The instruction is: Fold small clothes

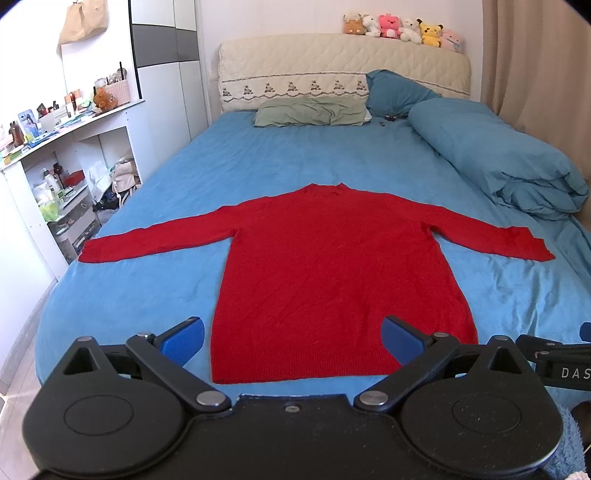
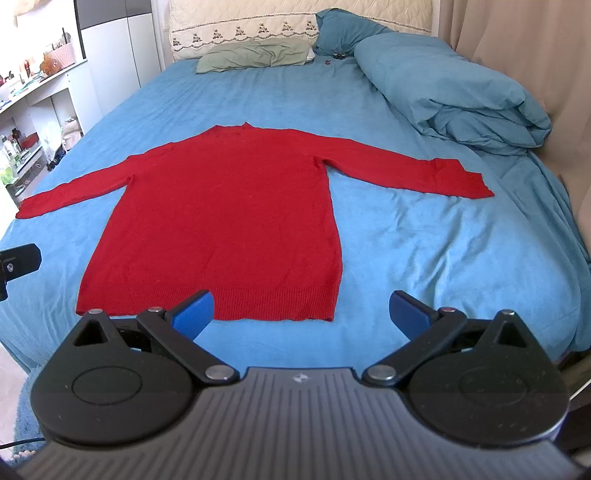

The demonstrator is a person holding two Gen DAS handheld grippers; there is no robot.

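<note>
A red long-sleeved sweater [image 1: 332,266] lies flat on the blue bed sheet [image 1: 155,302], sleeves spread to both sides, hem toward me and collar toward the headboard. It also shows in the right wrist view [image 2: 229,214]. My left gripper [image 1: 291,339] is open and empty, hovering above the sweater's hem at the bed's near edge. My right gripper [image 2: 301,314] is open and empty, hovering above the hem's right corner. Neither touches the sweater.
A rolled blue duvet [image 1: 495,158] lies along the bed's right side. A green pillow [image 1: 310,110] and a blue pillow [image 1: 395,92] lie at the headboard [image 1: 332,62], with several plush toys [image 1: 402,29] on top. Cluttered white shelves [image 1: 70,177] stand left of the bed.
</note>
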